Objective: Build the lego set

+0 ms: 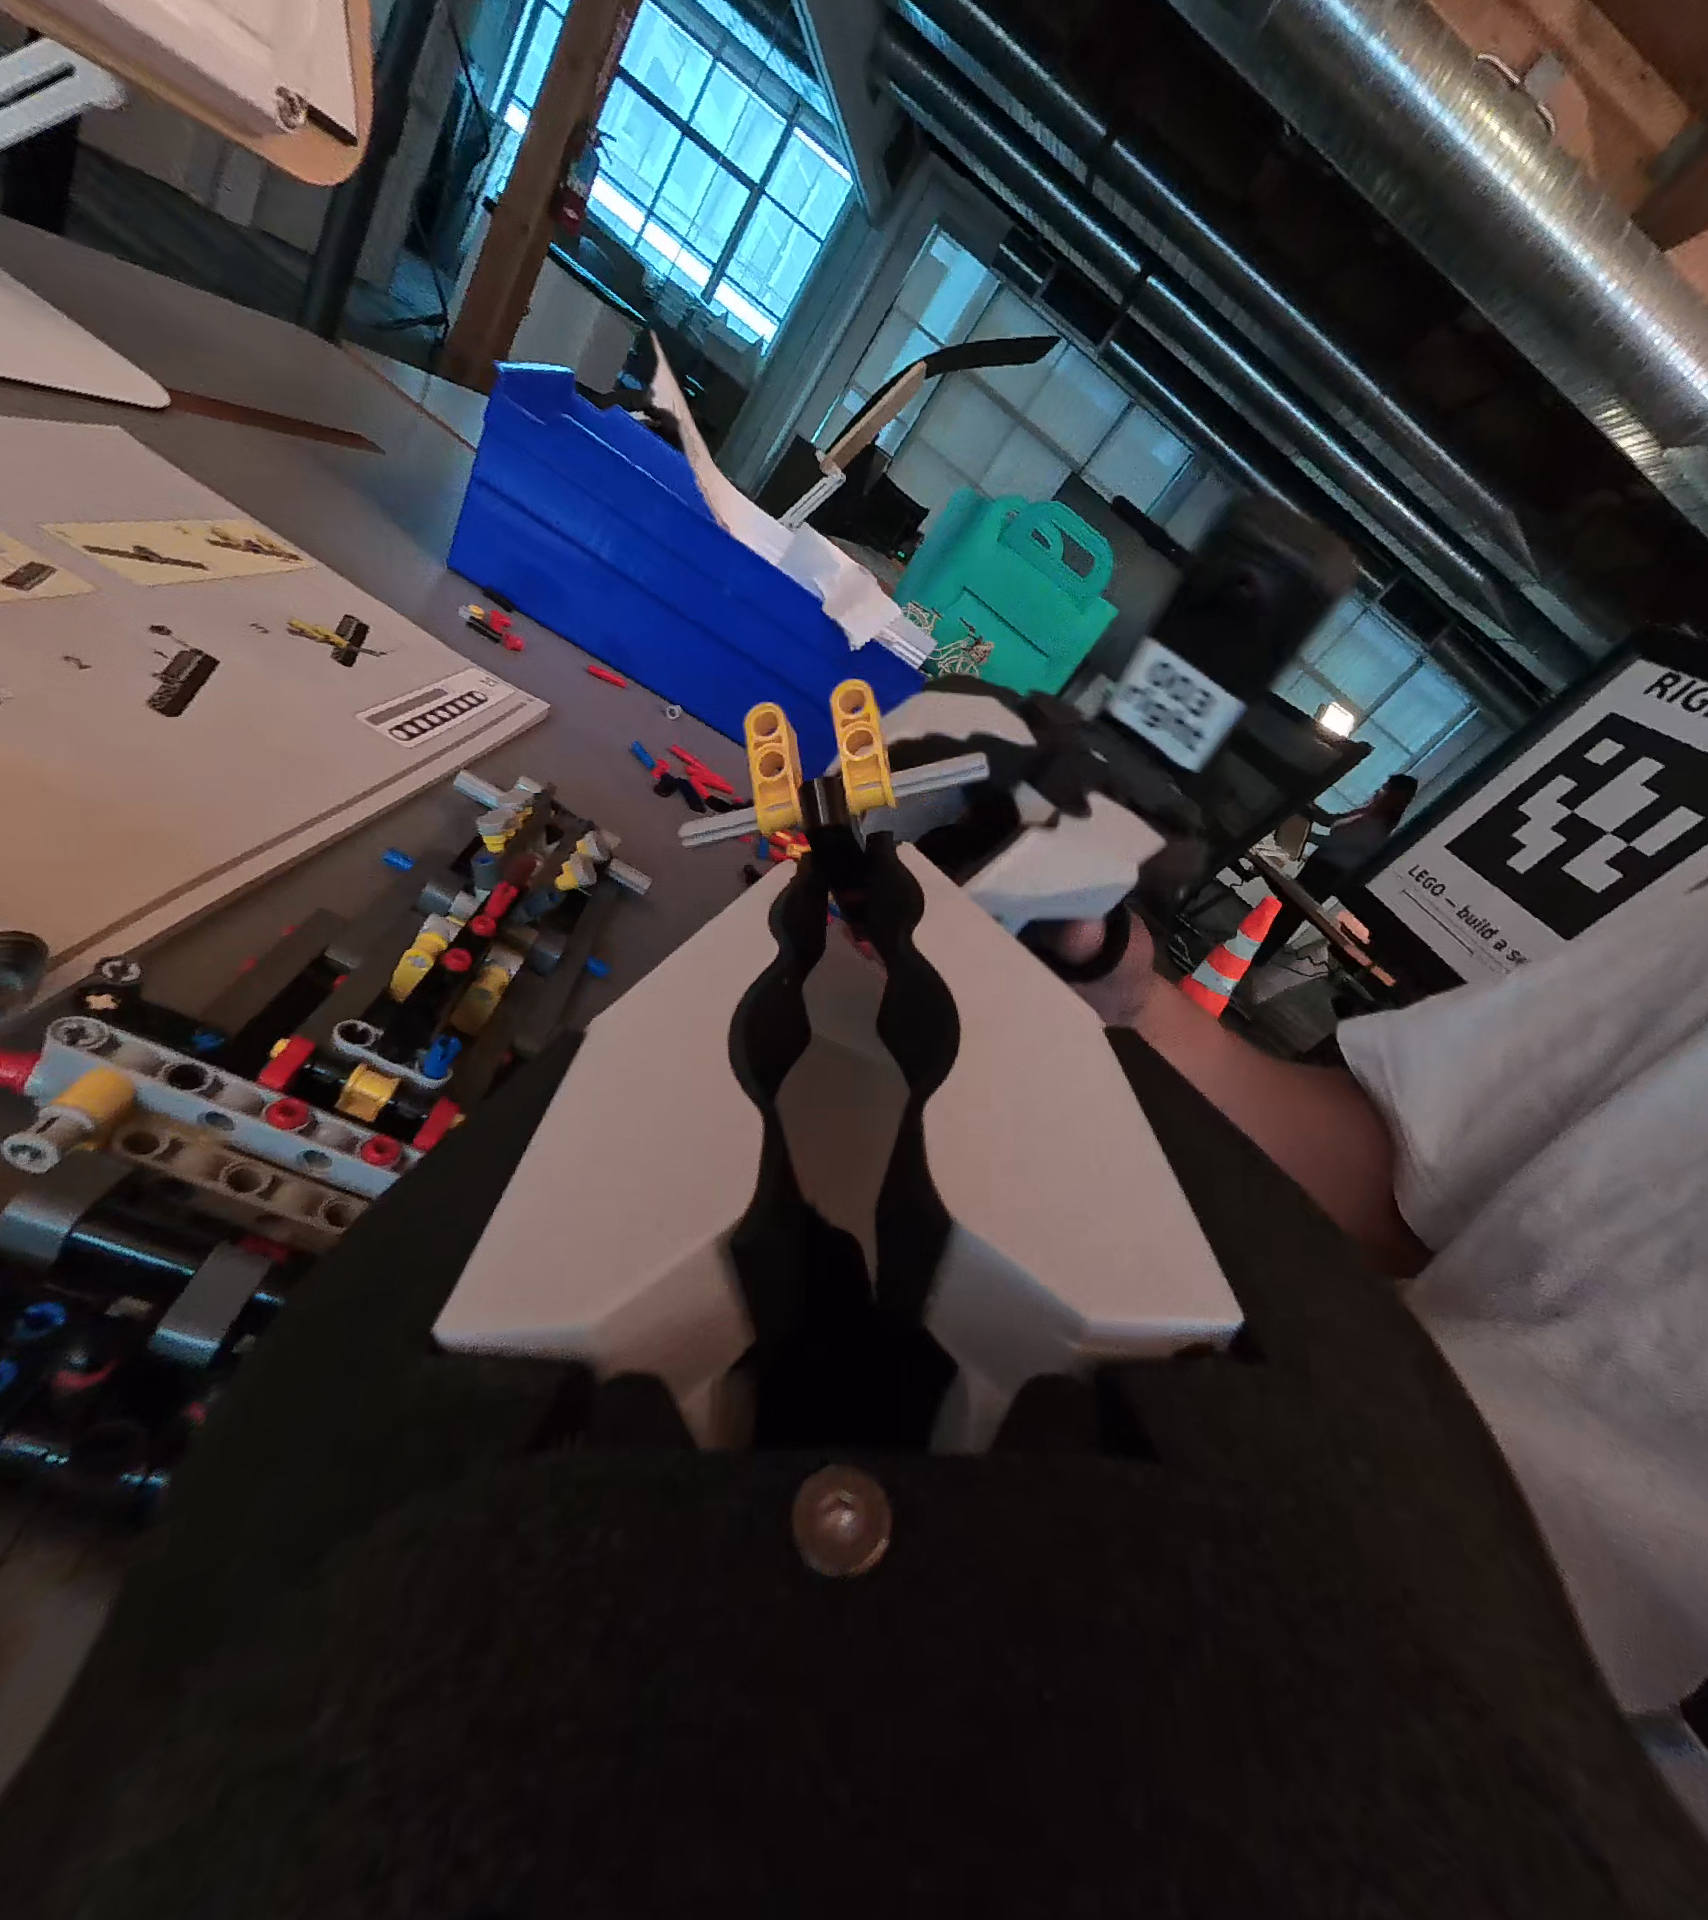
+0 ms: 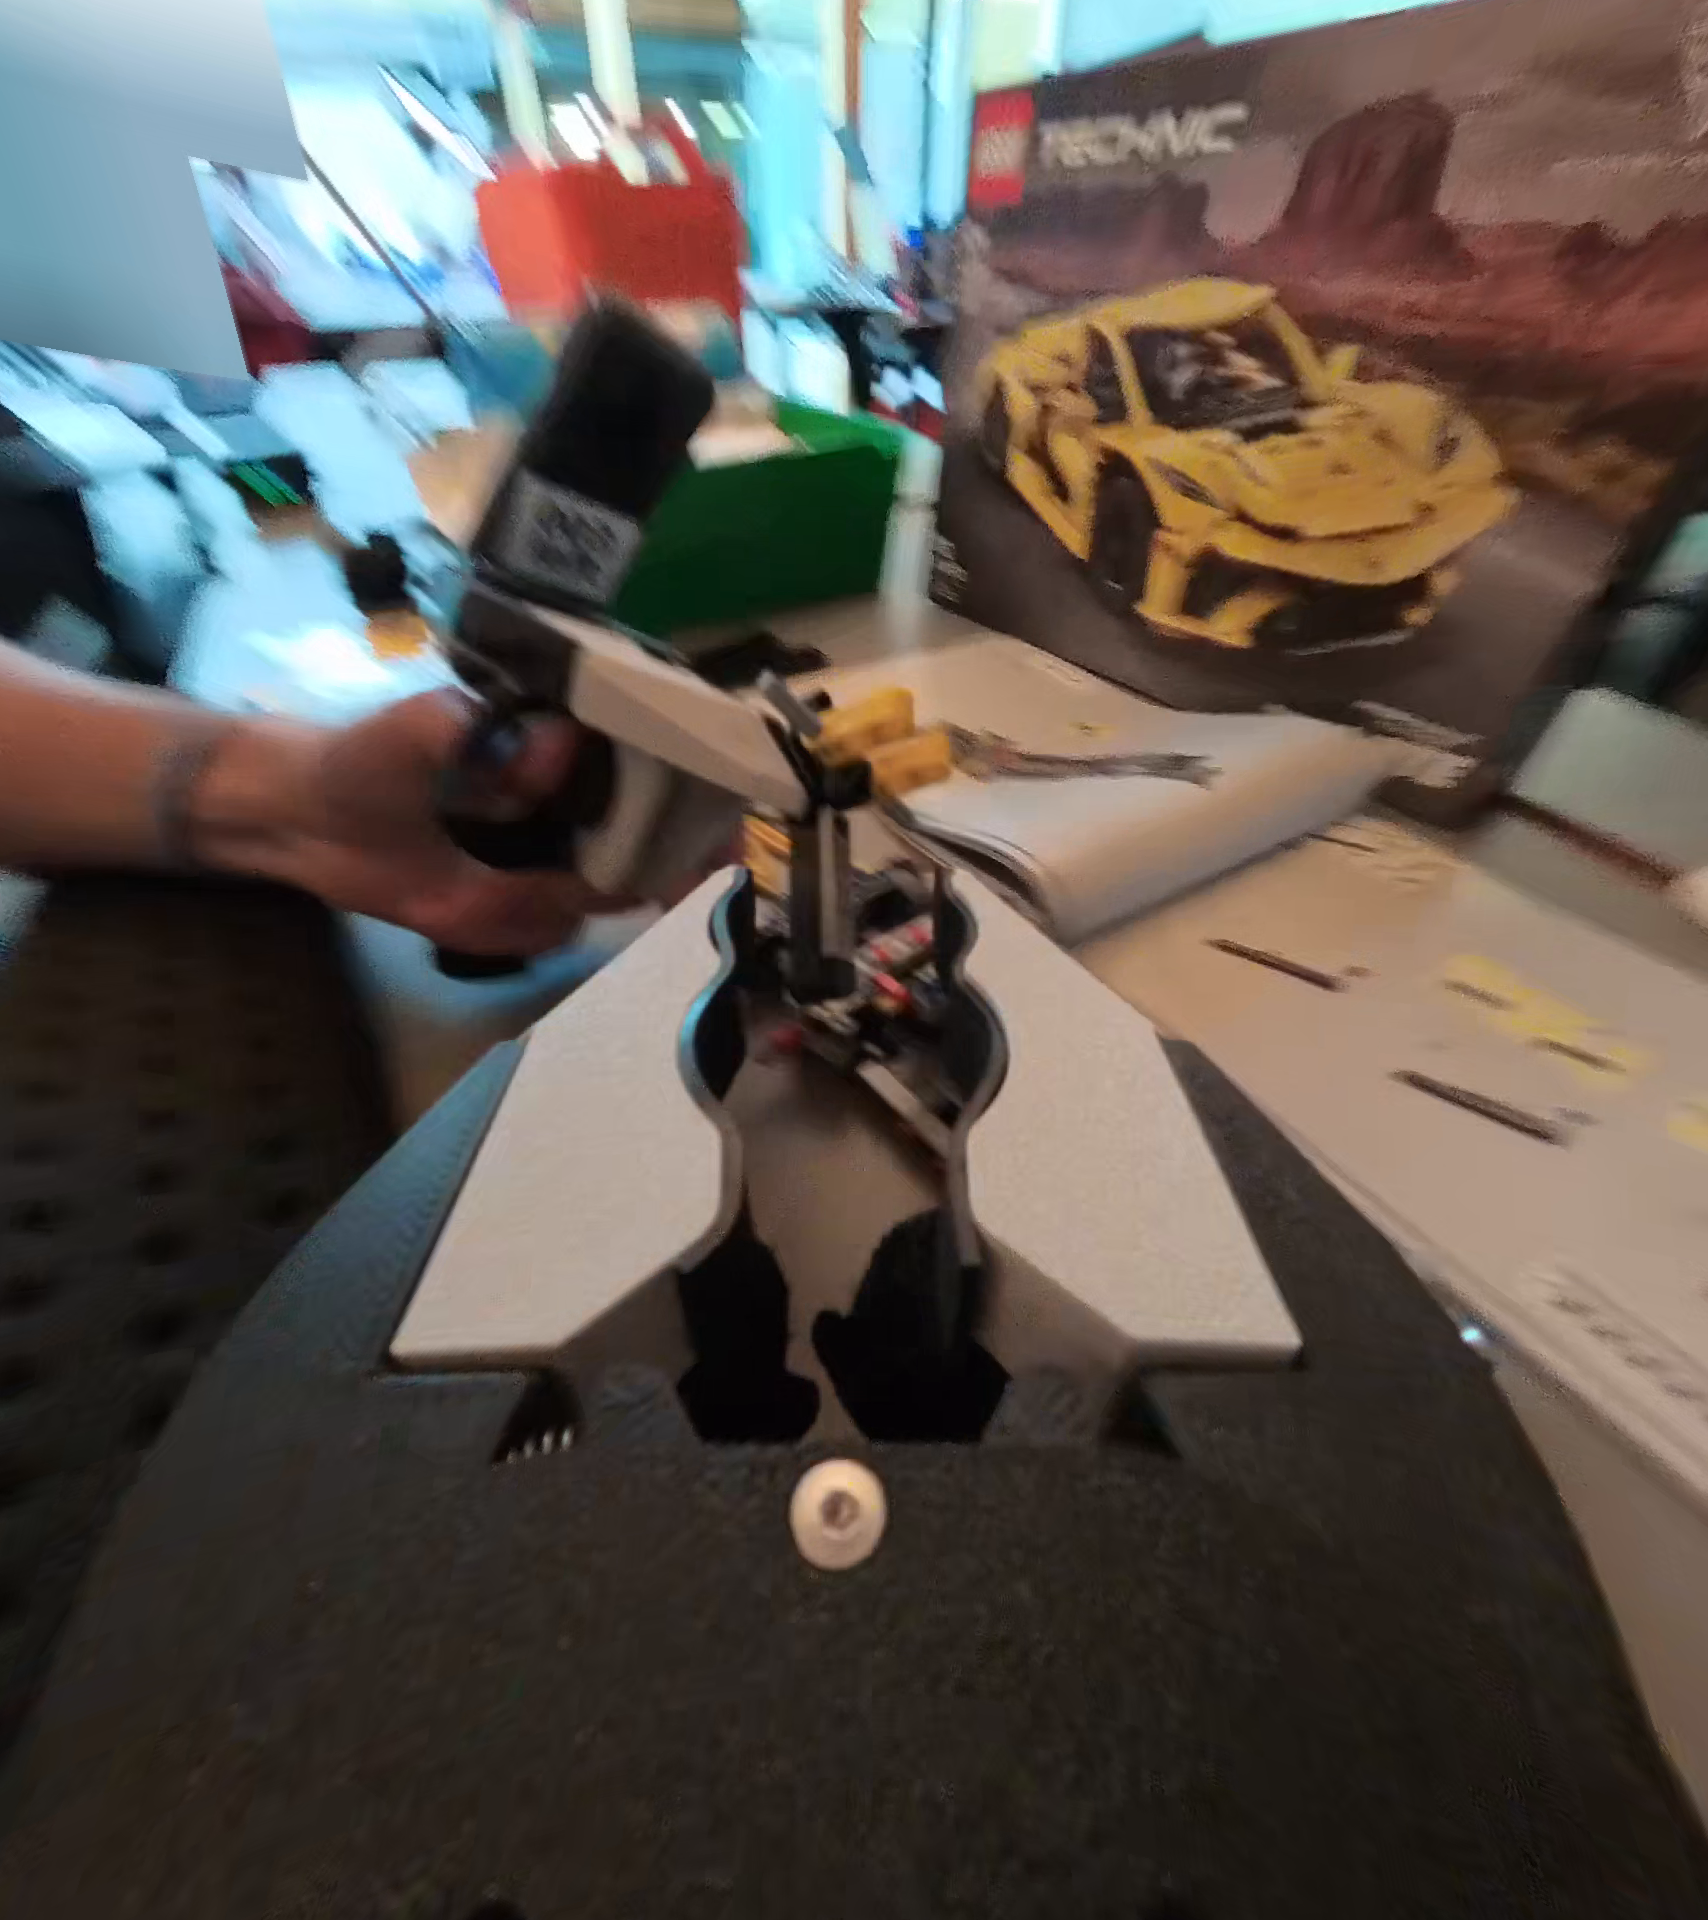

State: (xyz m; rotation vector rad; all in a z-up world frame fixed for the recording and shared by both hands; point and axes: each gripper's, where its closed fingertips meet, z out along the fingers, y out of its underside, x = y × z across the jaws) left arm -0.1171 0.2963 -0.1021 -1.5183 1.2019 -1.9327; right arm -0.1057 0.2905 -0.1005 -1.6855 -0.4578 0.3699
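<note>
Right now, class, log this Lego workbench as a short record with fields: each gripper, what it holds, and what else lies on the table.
left gripper: shut on small grey axle with two yellow connectors
right gripper: open, around nothing gripped
table: open instruction booklet, blue plastic bin, loose Technic pieces
behind: set box with yellow car

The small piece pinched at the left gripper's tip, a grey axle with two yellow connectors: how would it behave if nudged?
The axle assembly is pinched only at its dark centre by the left hand-held gripper, so a nudge would probably pivot it. It is small plastic, likely light and stiff. The yellow connectors may slide along the axle if pushed.
</note>
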